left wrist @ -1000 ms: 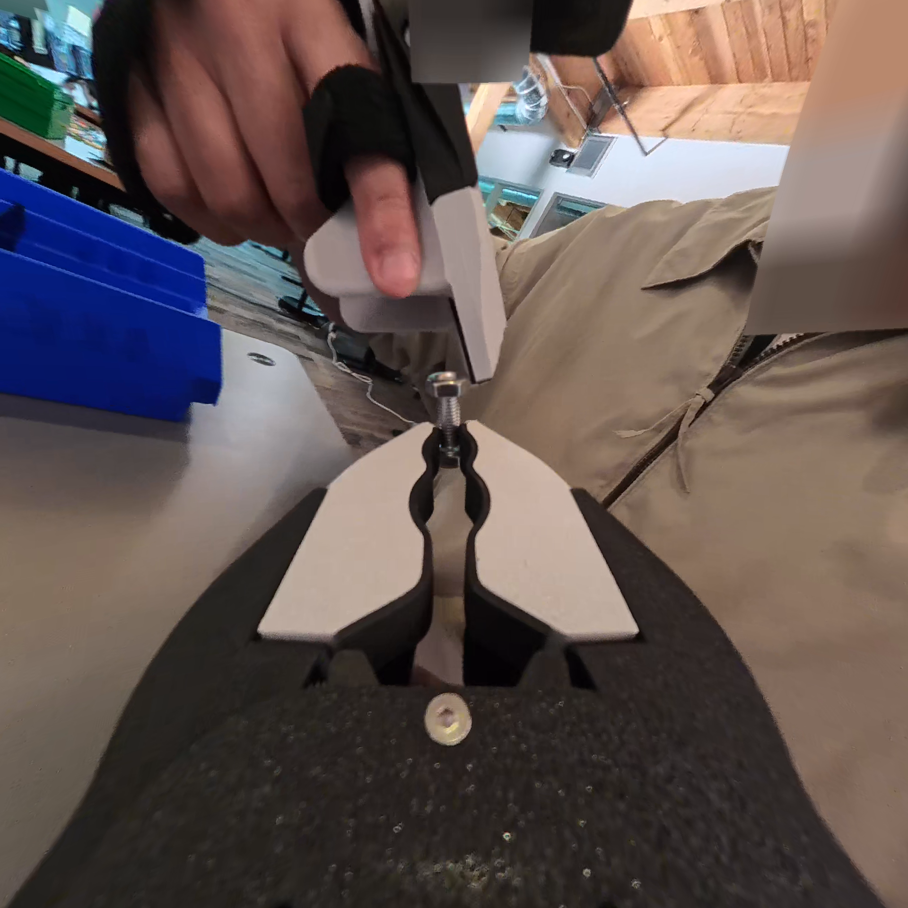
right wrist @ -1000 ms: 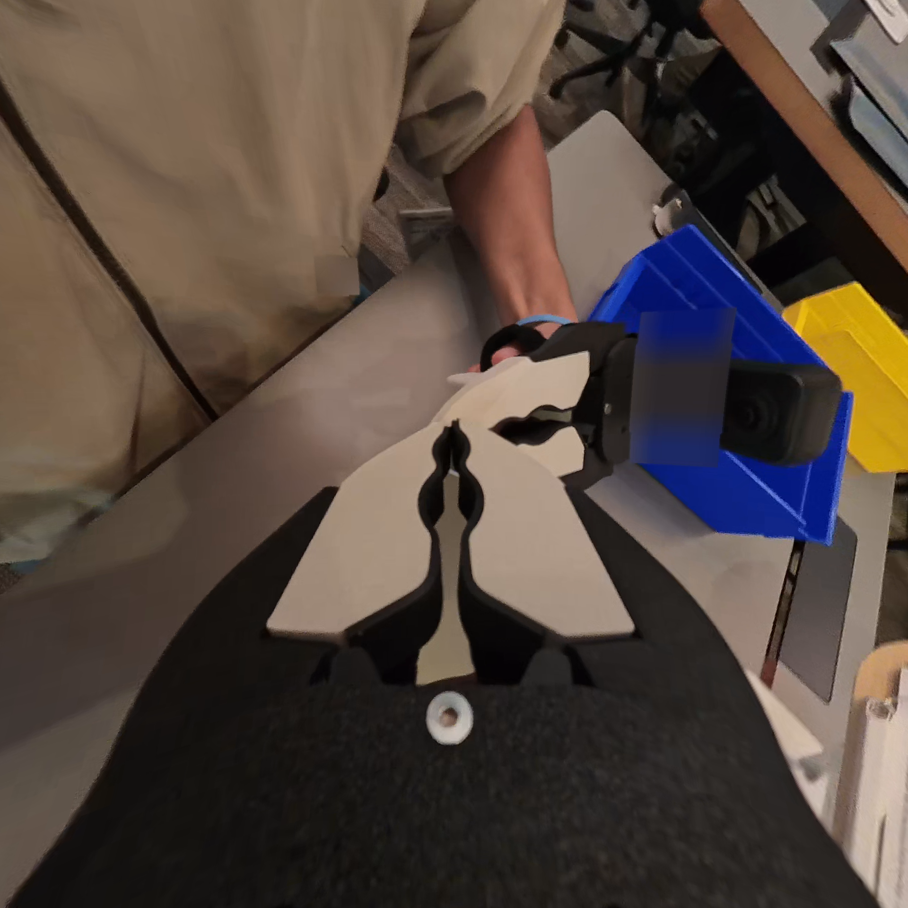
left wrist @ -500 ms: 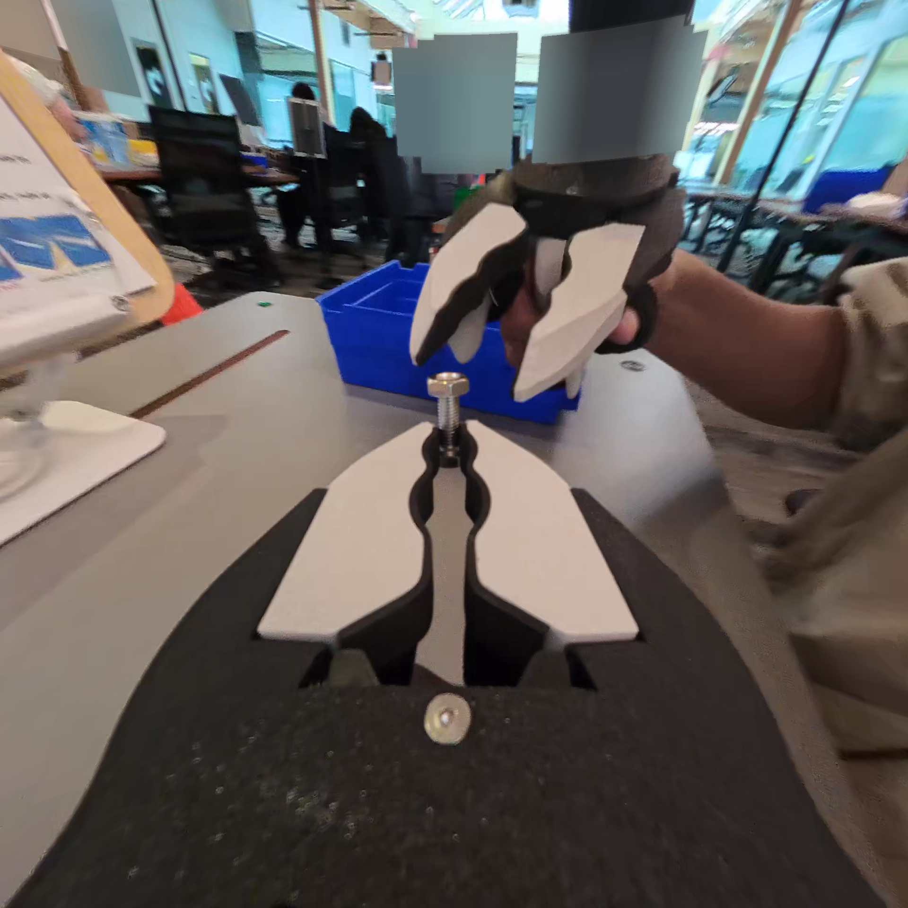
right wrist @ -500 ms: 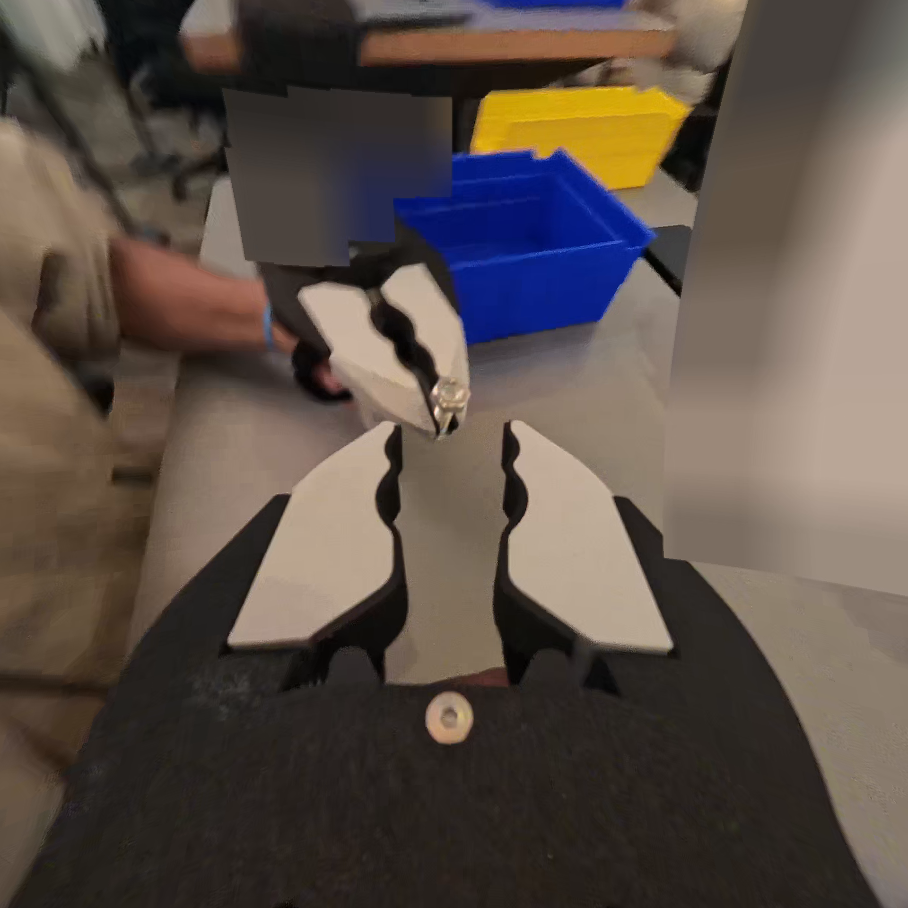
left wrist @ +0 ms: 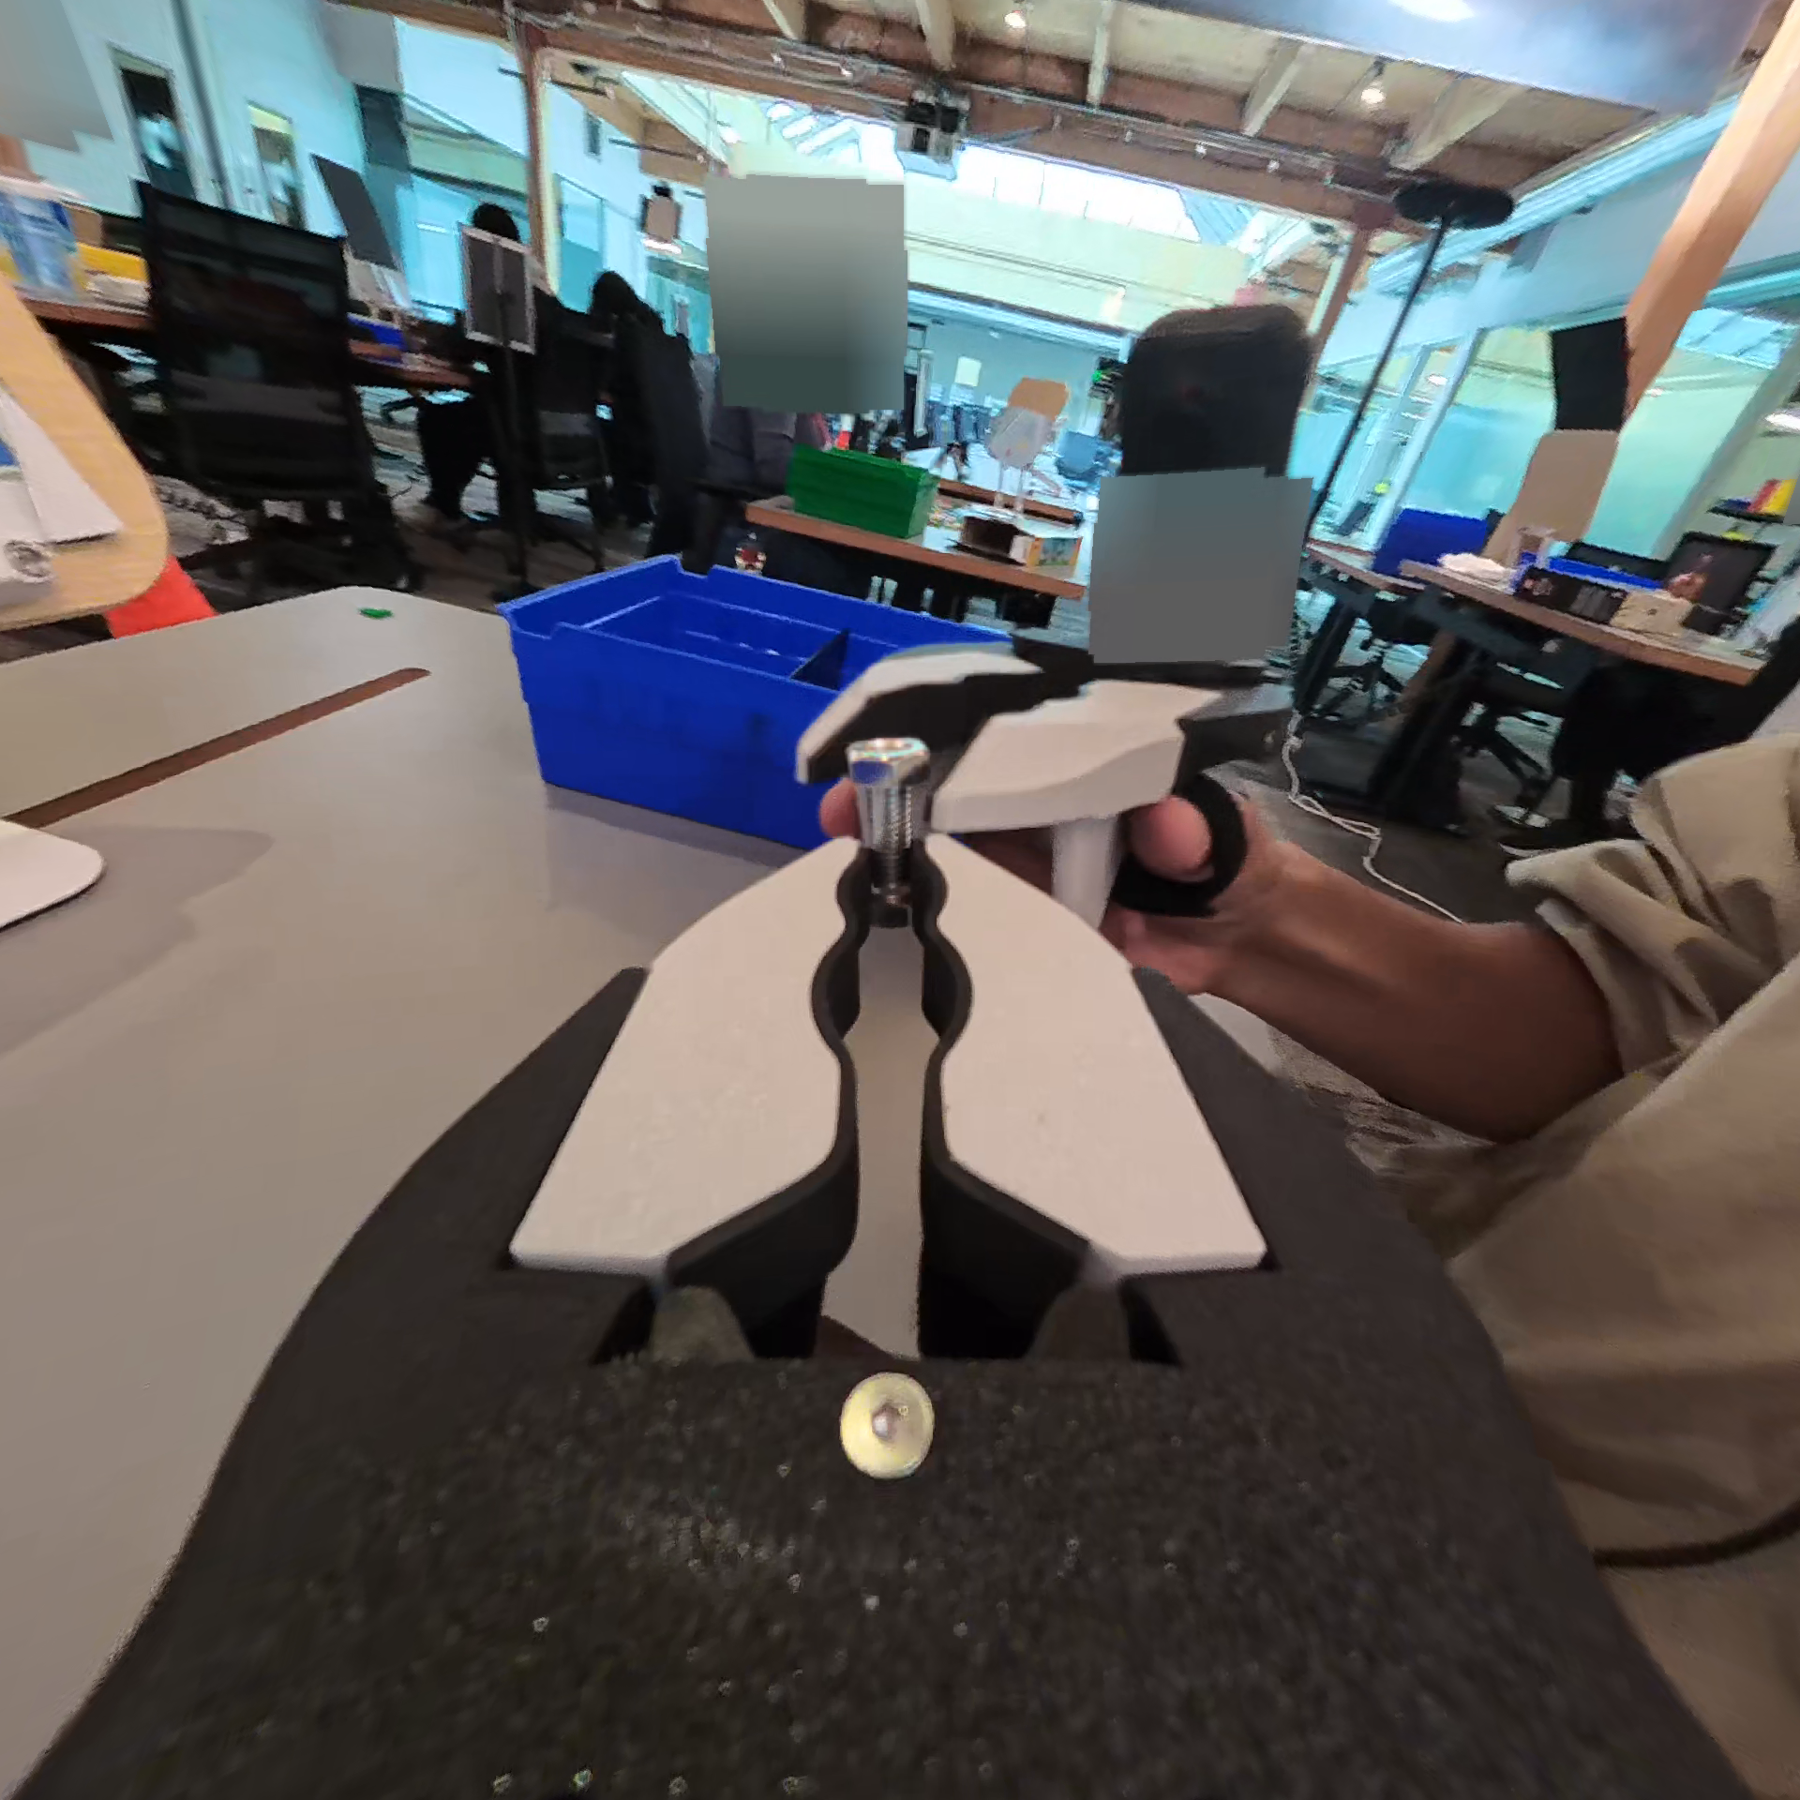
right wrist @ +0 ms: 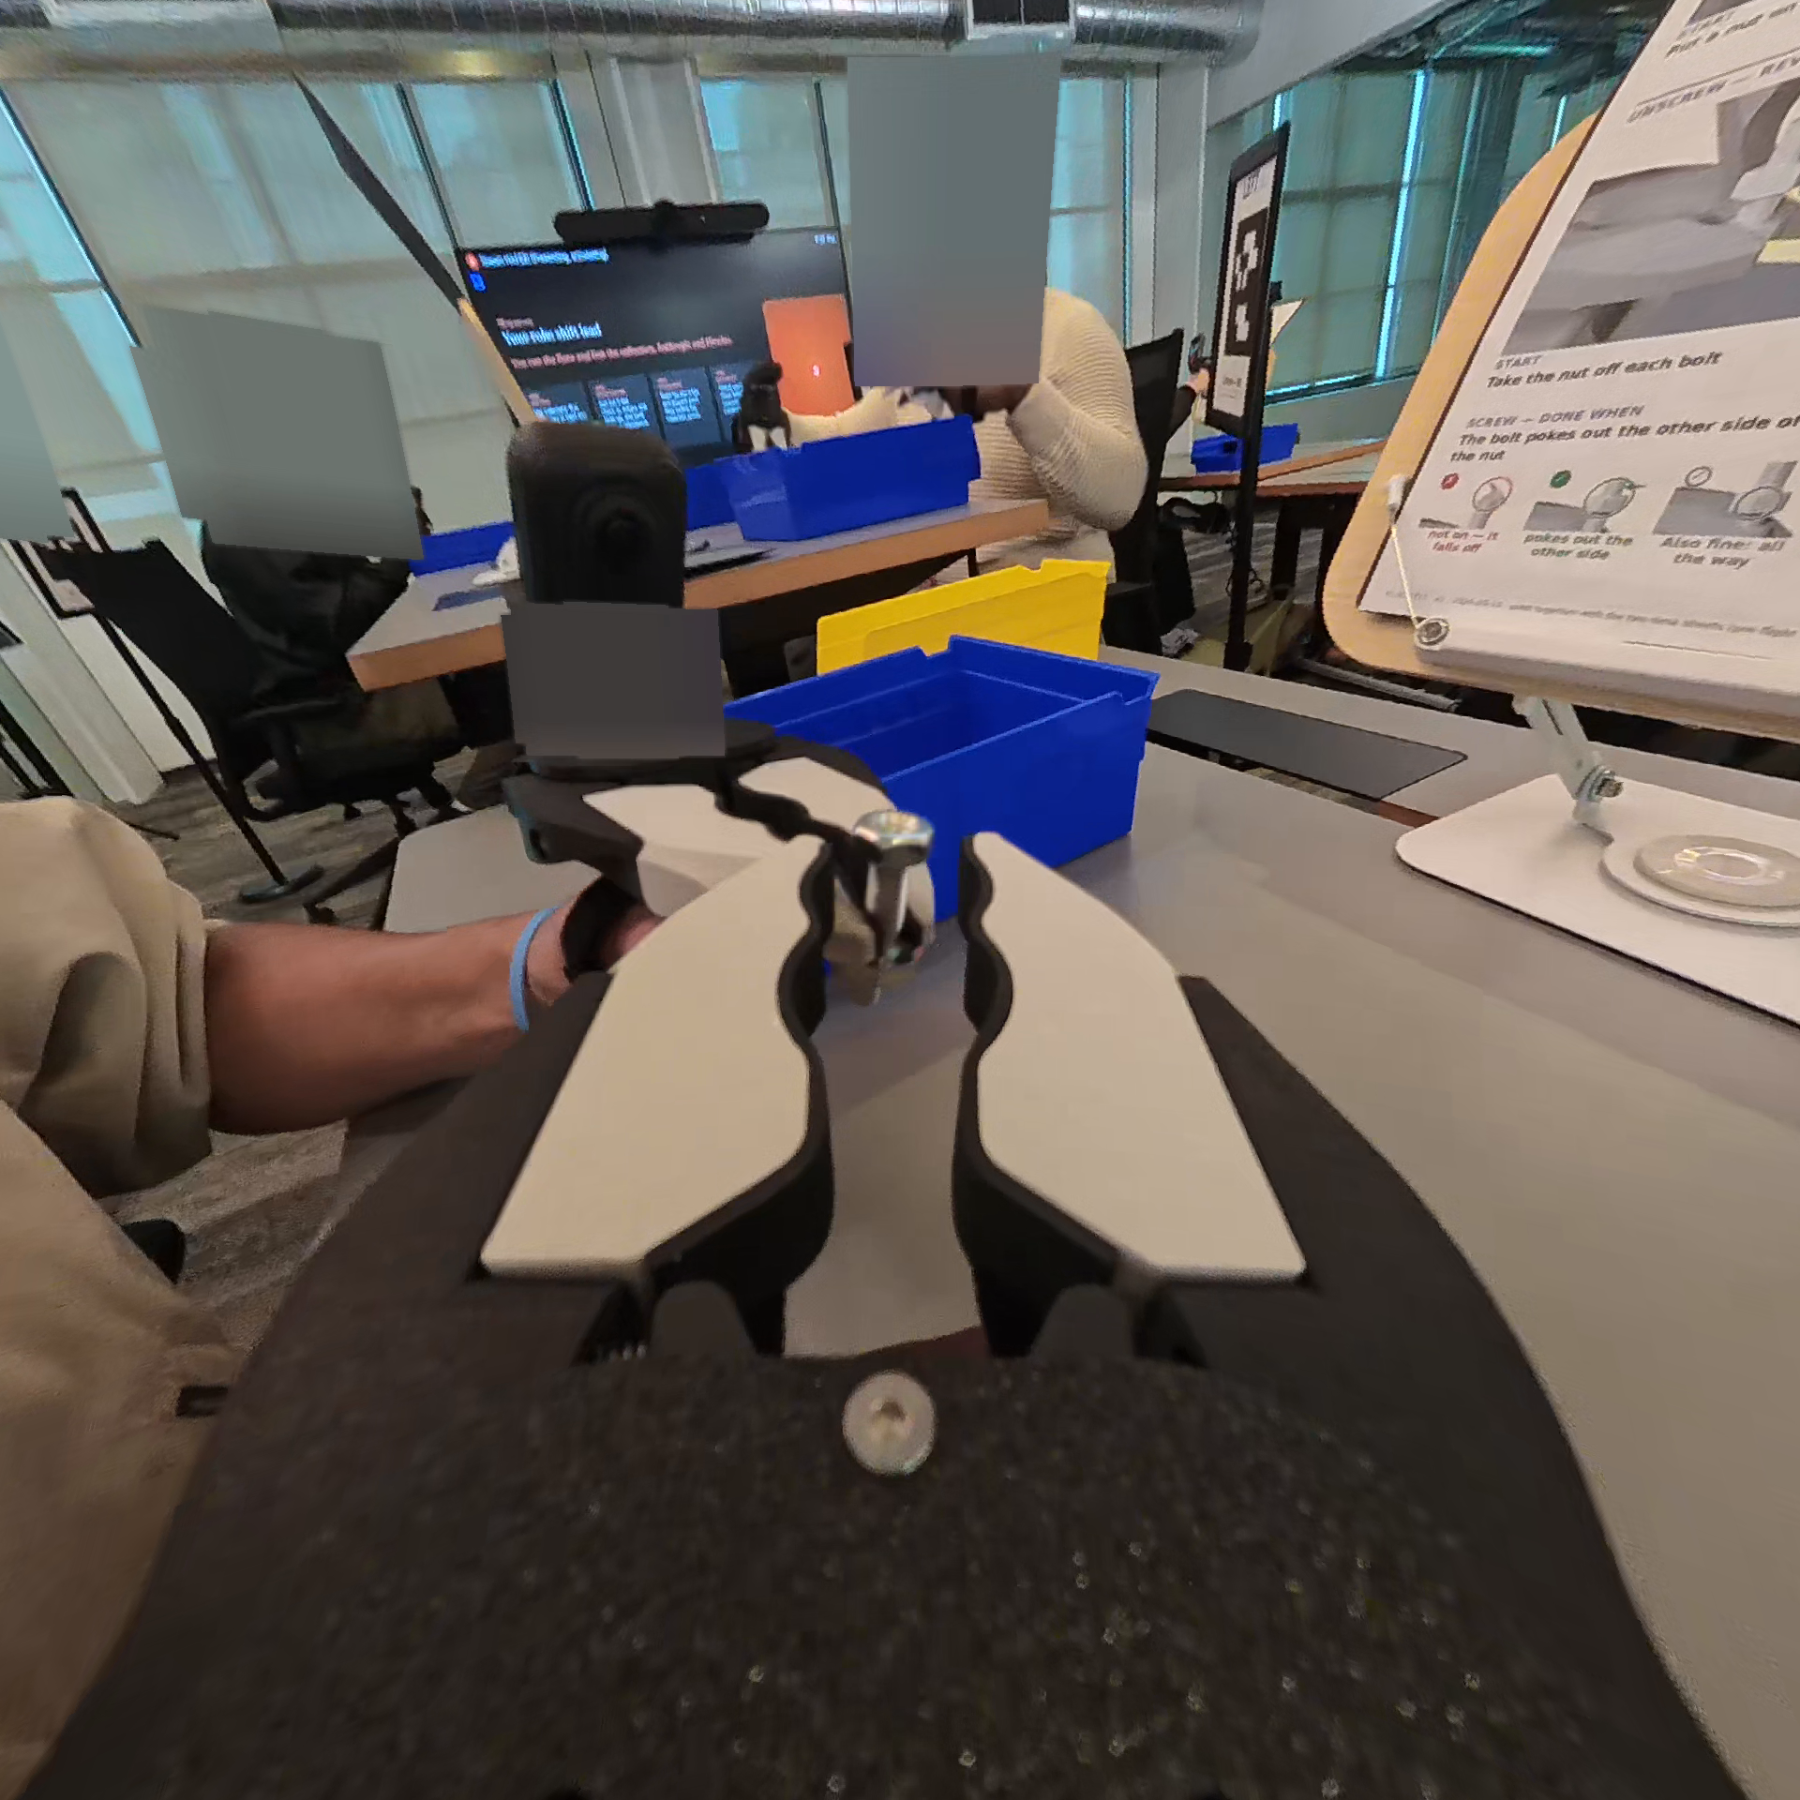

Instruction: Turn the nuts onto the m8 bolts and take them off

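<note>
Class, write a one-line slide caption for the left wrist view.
Left gripper clamps an upright bolt by its lower end while the open right gripper closes in on its head, blue bin behind.

One bolt (left wrist: 884, 808), head up. Two grippers: the left (left wrist: 888, 881) closed on the bolt's lower end, the right (right wrist: 891, 867) with jaws apart. On the table (left wrist: 292, 877), one blue bin (left wrist: 672, 711) and, behind it, one yellow bin (right wrist: 964, 609). One stand (right wrist: 1597, 857) bearing one printed sheet (right wrist: 1646, 390)

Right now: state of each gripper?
Left gripper: shut on the bolt, head up.
Right gripper: open, empty, fingers either side of the bolt.
</note>
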Demonstrator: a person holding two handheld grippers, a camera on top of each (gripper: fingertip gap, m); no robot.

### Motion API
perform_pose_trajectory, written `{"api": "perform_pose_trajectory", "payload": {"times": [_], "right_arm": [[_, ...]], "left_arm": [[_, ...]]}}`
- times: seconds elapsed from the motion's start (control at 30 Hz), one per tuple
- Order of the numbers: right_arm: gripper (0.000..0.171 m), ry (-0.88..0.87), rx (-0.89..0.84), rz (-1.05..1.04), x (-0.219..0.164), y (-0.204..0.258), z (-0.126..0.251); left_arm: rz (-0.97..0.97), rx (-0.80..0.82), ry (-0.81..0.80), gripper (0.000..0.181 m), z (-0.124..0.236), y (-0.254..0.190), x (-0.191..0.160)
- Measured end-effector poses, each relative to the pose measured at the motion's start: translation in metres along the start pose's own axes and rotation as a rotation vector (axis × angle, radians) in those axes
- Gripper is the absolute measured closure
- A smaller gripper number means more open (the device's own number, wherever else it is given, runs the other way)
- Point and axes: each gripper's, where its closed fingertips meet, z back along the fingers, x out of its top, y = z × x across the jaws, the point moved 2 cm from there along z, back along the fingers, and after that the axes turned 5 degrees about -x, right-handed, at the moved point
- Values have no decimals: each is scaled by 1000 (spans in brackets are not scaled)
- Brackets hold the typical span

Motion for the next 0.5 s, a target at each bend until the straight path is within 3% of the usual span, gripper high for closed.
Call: {"api": "perform_pose_trajectory", "payload": {"times": [0.1,0.3,0.5], "right_arm": [[156,9,60,-7,0,5,2],[156,32,206,-42,-1,14,7],[157,28,295,-120,-2,13,6]], "left_arm": [[-19,-22,28,174,-1,-5,-3],[69,-178,31,174,3,-19,-4],[57,-186,22,174,4,-18,-5]]}}
